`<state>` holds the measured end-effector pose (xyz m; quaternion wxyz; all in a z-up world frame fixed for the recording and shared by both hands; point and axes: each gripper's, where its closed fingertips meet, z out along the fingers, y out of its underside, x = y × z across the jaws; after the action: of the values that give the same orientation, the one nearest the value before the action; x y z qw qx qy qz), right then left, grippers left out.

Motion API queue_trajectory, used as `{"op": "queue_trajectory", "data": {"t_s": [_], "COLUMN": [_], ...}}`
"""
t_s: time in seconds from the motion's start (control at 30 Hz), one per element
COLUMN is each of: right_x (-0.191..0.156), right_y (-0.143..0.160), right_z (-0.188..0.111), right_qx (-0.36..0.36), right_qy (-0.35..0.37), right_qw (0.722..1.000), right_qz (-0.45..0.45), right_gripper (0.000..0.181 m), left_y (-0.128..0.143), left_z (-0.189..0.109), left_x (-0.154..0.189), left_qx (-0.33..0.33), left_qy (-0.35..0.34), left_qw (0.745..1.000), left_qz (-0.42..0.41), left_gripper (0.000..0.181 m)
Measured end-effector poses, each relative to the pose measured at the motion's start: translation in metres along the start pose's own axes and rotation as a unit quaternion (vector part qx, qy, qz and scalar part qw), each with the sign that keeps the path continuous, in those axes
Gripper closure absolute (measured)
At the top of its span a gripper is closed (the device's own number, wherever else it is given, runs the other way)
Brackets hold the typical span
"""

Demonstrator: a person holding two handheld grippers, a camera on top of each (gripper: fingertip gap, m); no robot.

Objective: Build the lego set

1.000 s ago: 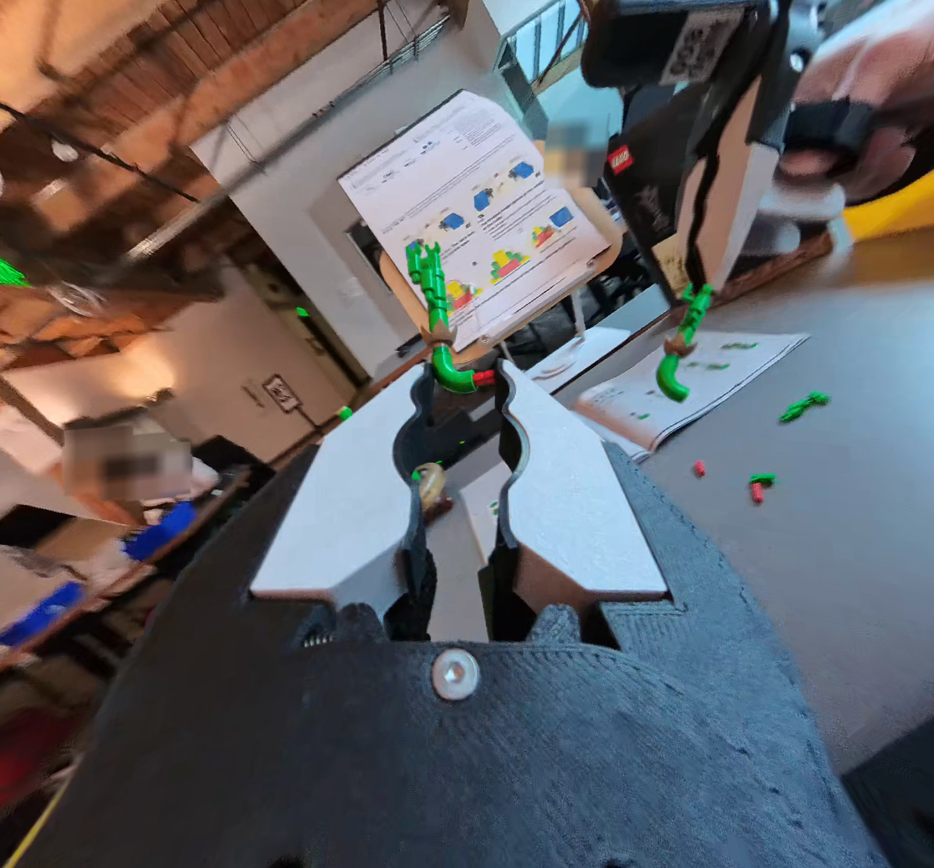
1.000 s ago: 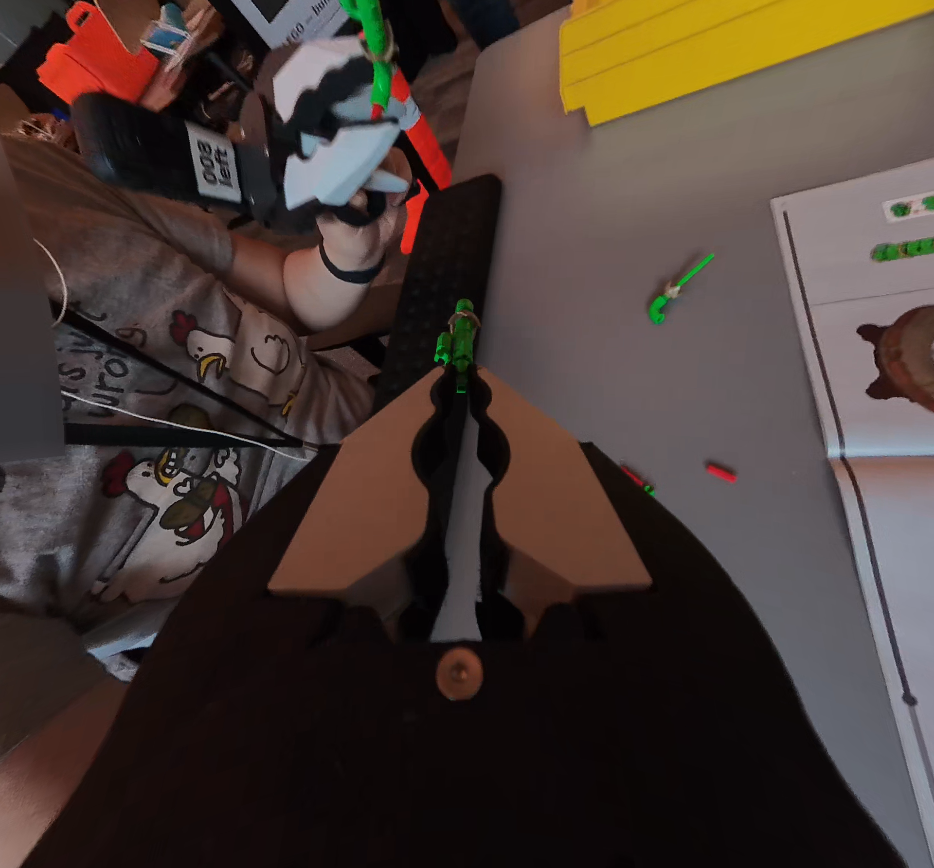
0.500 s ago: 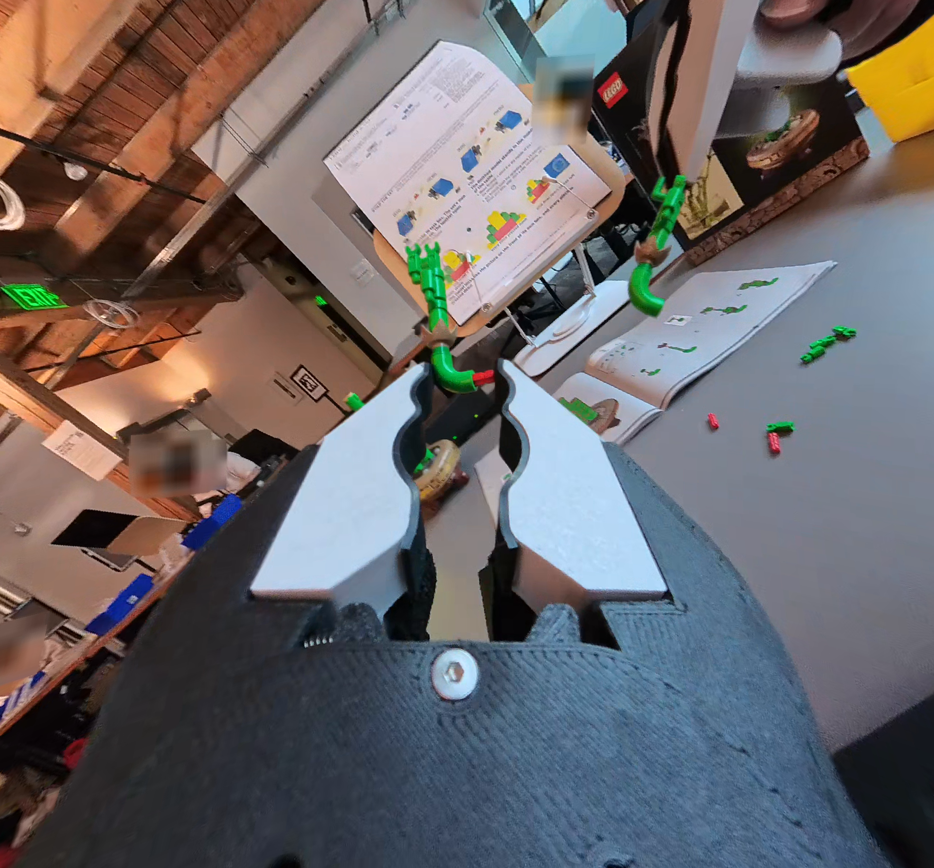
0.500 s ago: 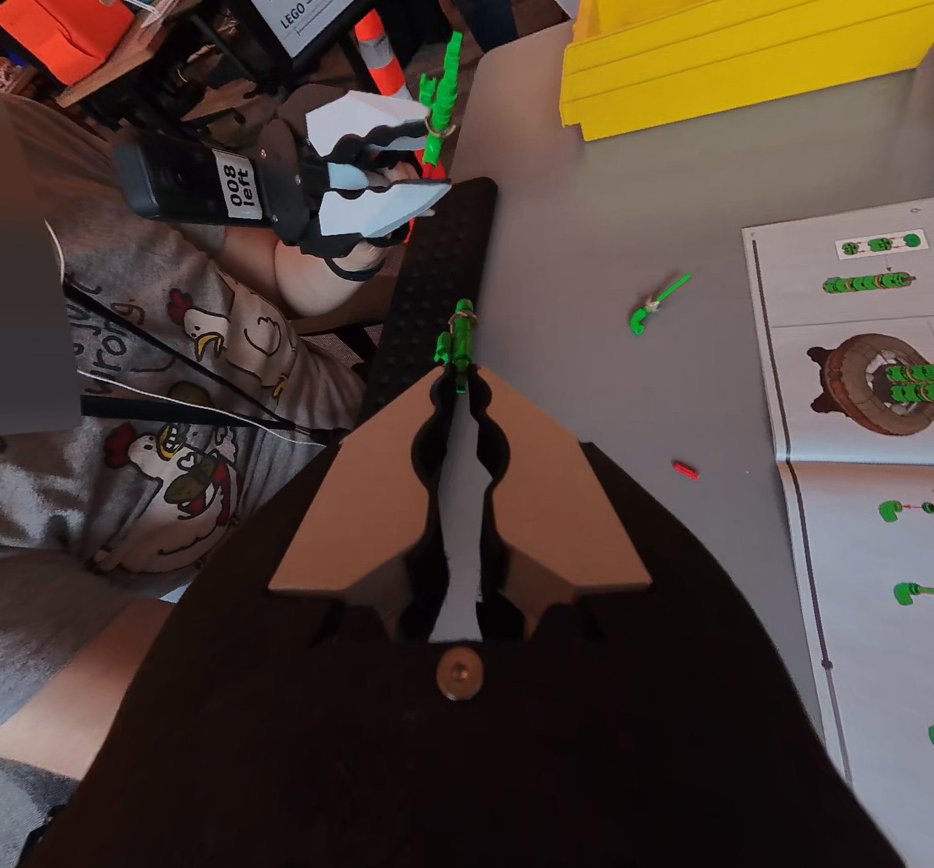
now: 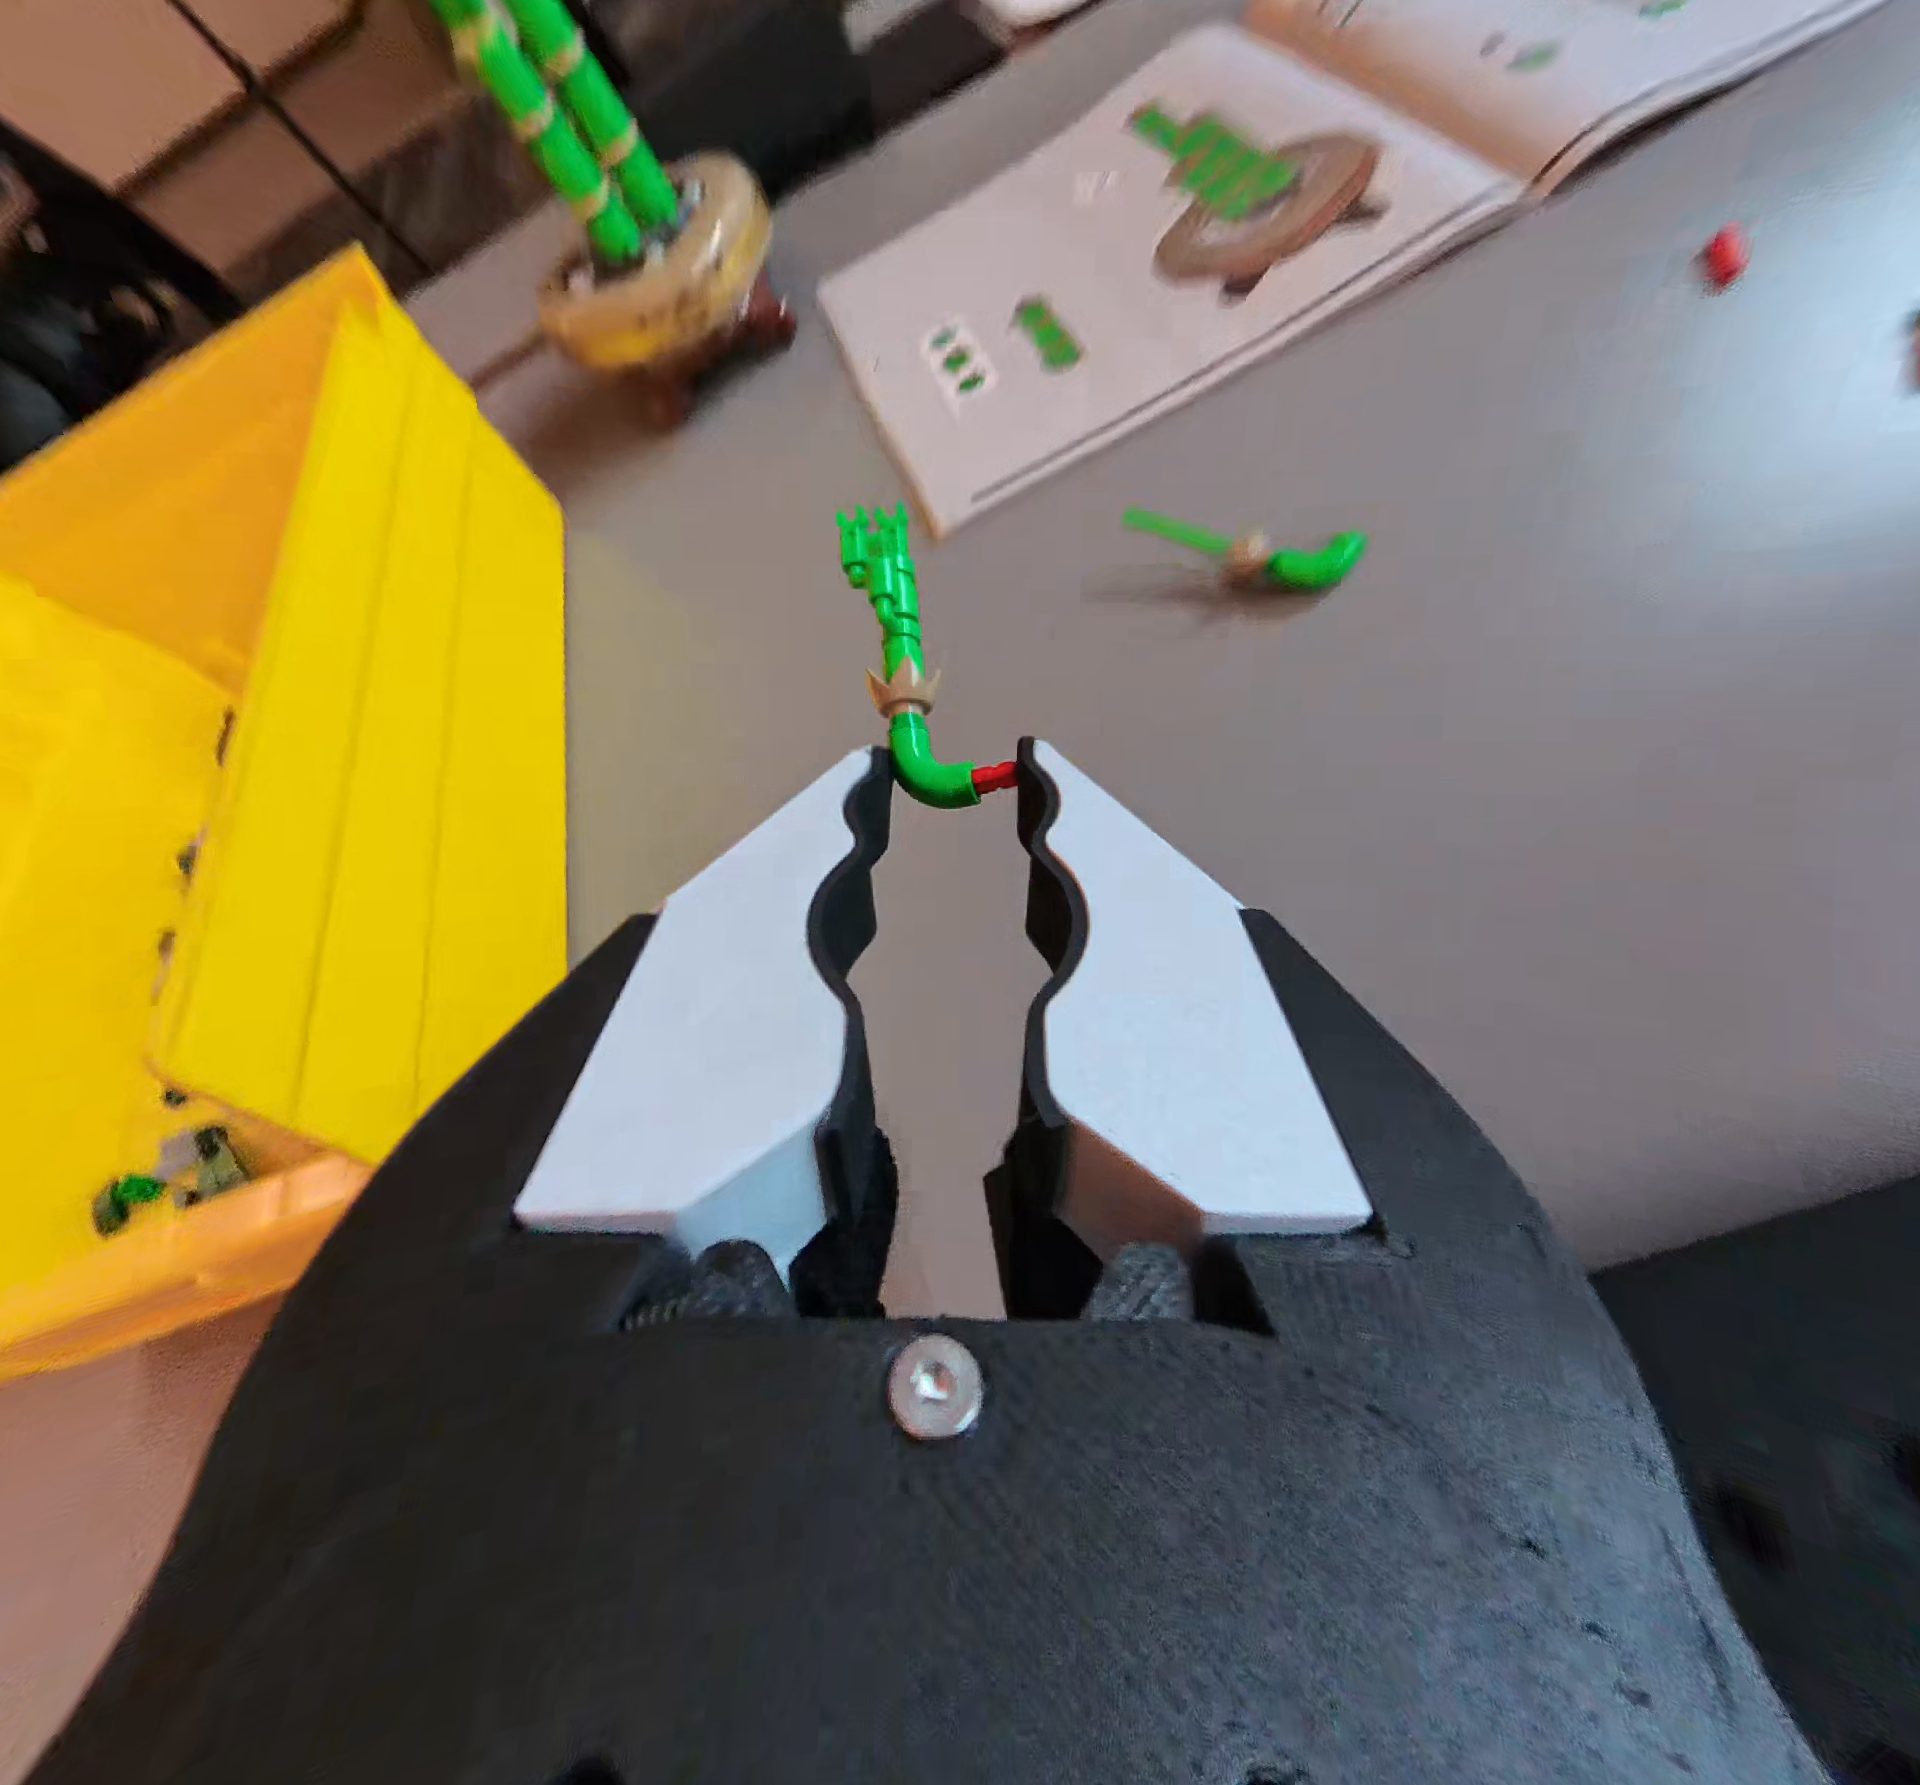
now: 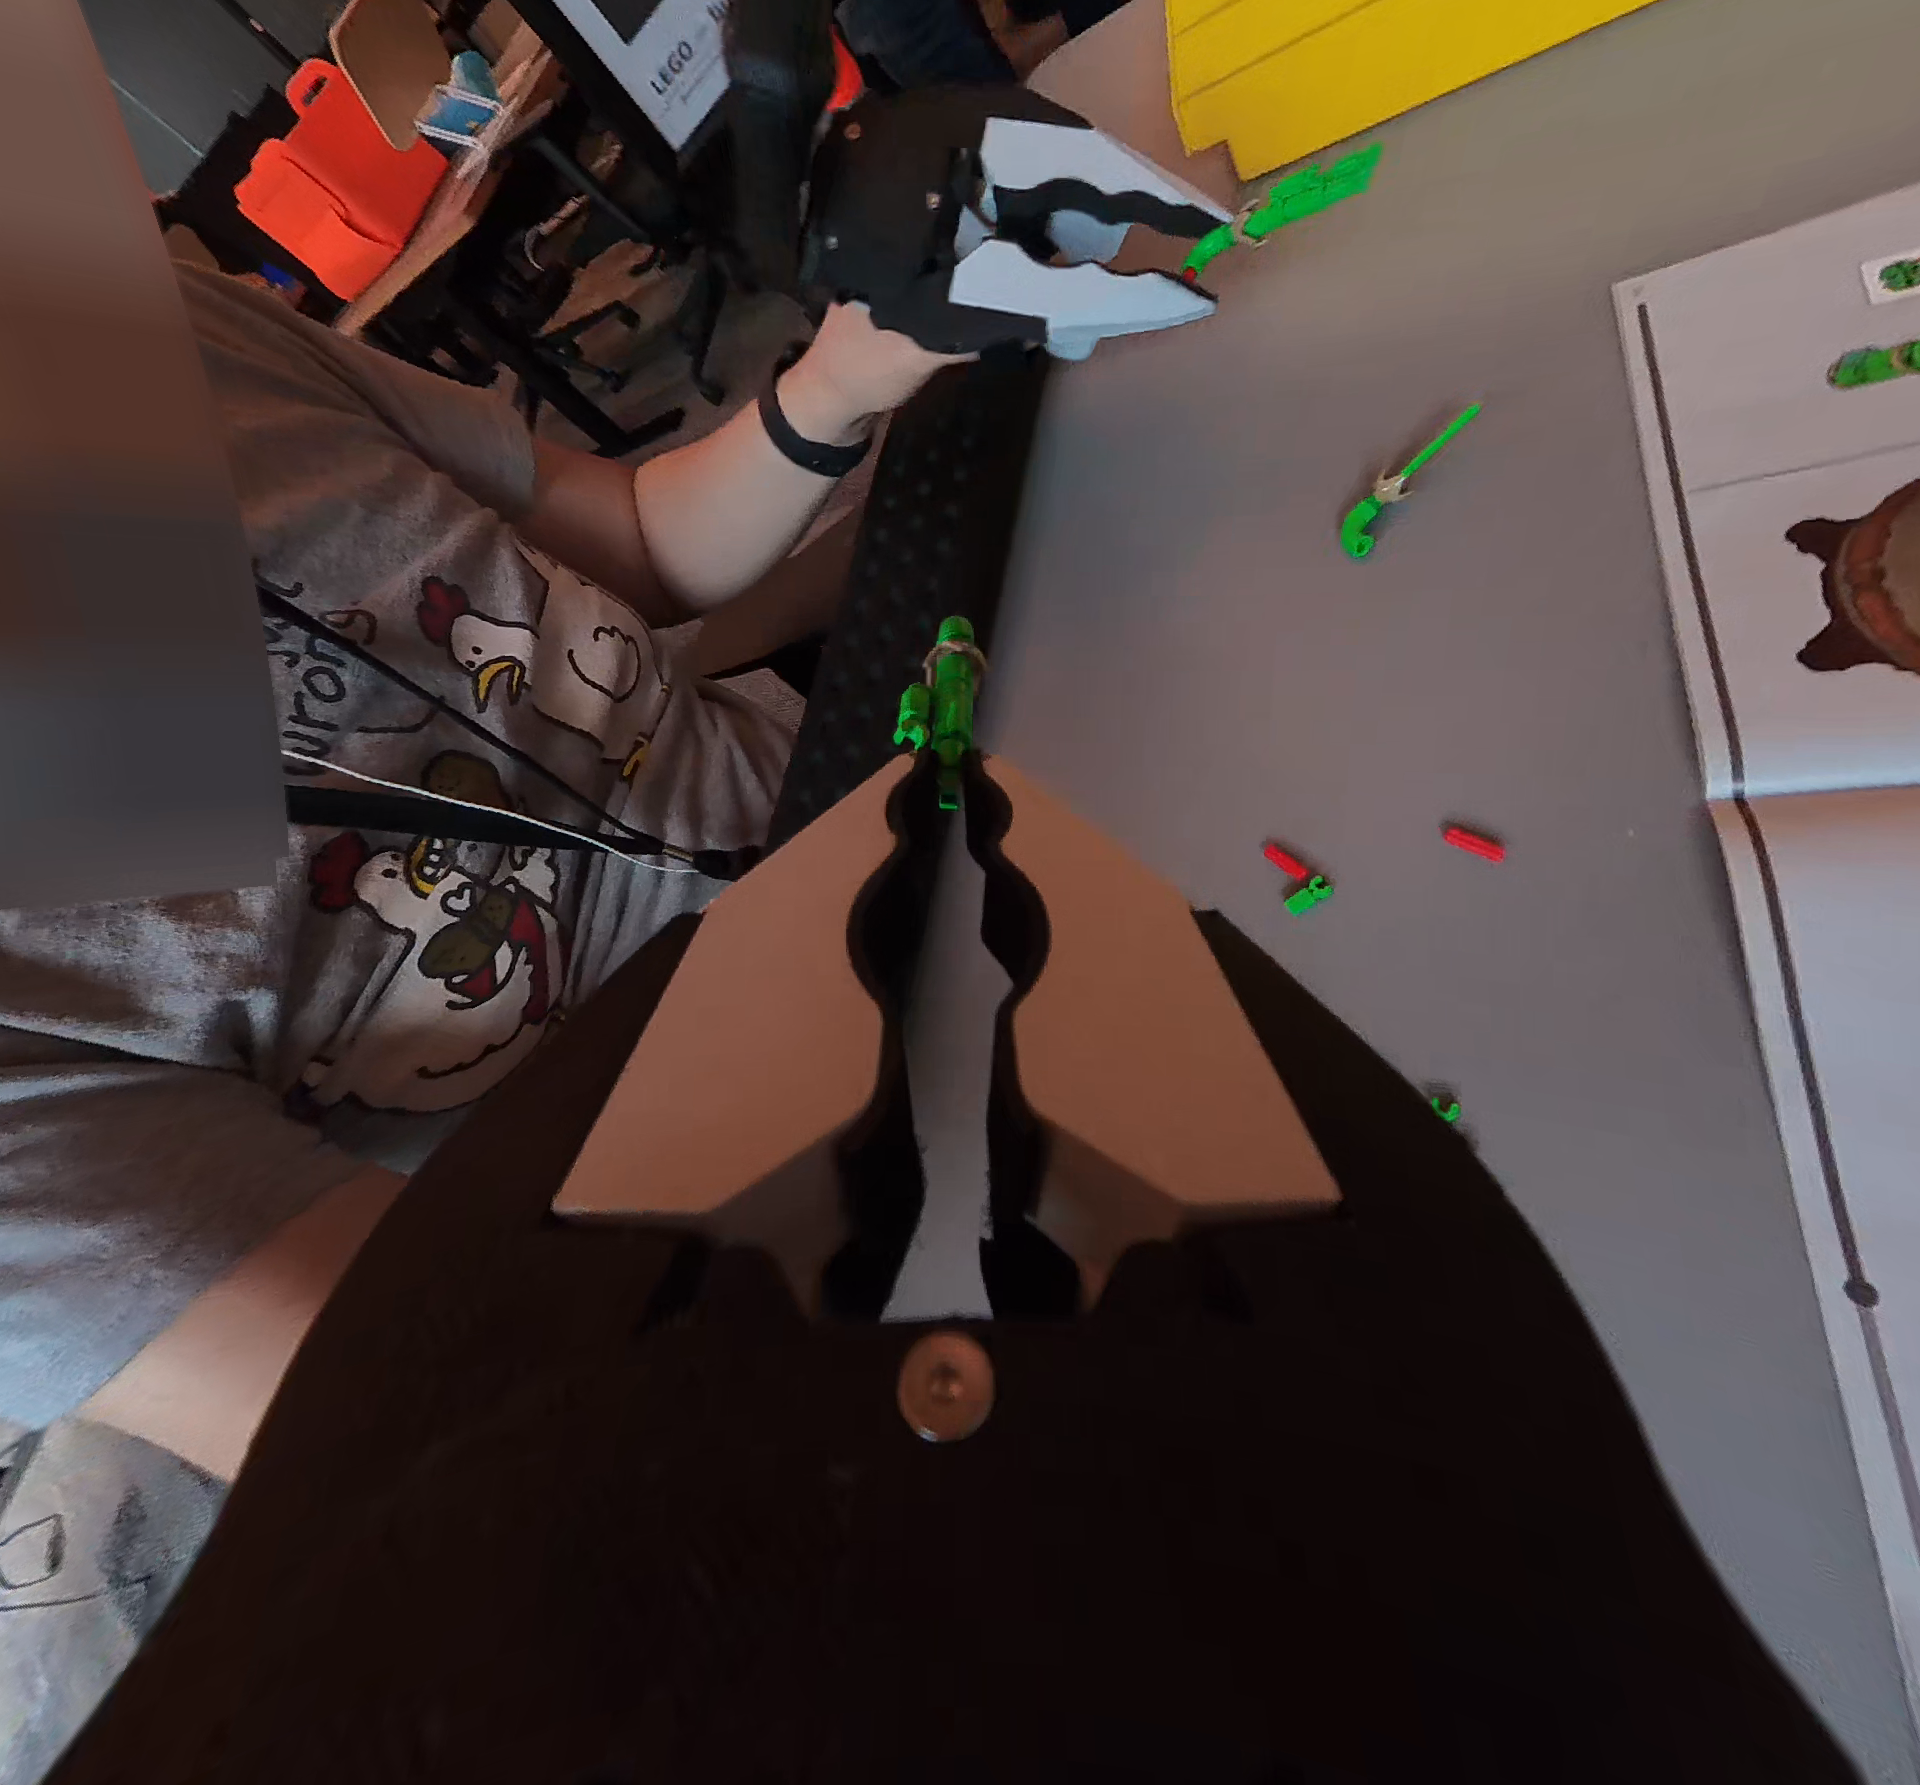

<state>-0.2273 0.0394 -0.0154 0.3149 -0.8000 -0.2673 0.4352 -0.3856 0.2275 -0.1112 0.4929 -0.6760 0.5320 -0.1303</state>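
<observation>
Fingers of the left gripper (image 5: 954, 767) are set narrowly around a small green lego sprig (image 5: 902, 665), whose curved green elbow and red pin end are pinched between the tips while the leafy stem stands up past them over the grey counter (image 5: 1455, 904). In the right wrist view the same gripper (image 6: 1195, 255) is seen low over the counter, just beside the yellow bin (image 6: 1455, 10), held in a hand (image 6: 862, 364). The right gripper (image 6: 943, 779) is closed on a second green sprig (image 6: 943, 696), gripped at its thin stem end, with the rest poking forward over the counter edge. A third sprig (image 5: 1262, 559) lies loose on the counter near the open instruction booklet (image 5: 1195, 281), and small red pins (image 6: 1472, 842) with a green clip (image 6: 1304, 896) are scattered nearer the right gripper. The partly built model, a round tan pot (image 5: 665, 301) on brown feet with tall green bamboo stalks (image 5: 540, 73) rising from it, stands between the yellow bin (image 5: 312, 696) and the booklet, though it is blurred.
</observation>
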Motion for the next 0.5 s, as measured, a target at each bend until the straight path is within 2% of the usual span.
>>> {"op": "queue_trajectory", "data": {"t_s": [0.13,0.33,0.5], "right_x": [0.012,0.028,0.041], "right_y": [0.013,0.025,0.031], "right_z": [-0.004,-0.005,-0.003], "right_qx": [-0.003,0.005,0.009], "right_qy": [-0.023,-0.048,-0.062], "right_qw": [0.999,0.993,0.984], "right_qz": [0.044,0.109,0.167], "right_gripper": [0.178,0.178,0.178], "left_y": [0.032,0.048,0.053], "left_z": [0.015,0.028,0.037], "left_x": [-0.018,-0.027,-0.029], "left_qx": [-0.068,-0.121,-0.140], "left_qy": [-0.016,-0.007,0.030], "left_qw": [0.997,0.992,0.990], "left_qz": [0.015,0.031,-0.010], "left_gripper": [0.159,0.159,0.158]}}
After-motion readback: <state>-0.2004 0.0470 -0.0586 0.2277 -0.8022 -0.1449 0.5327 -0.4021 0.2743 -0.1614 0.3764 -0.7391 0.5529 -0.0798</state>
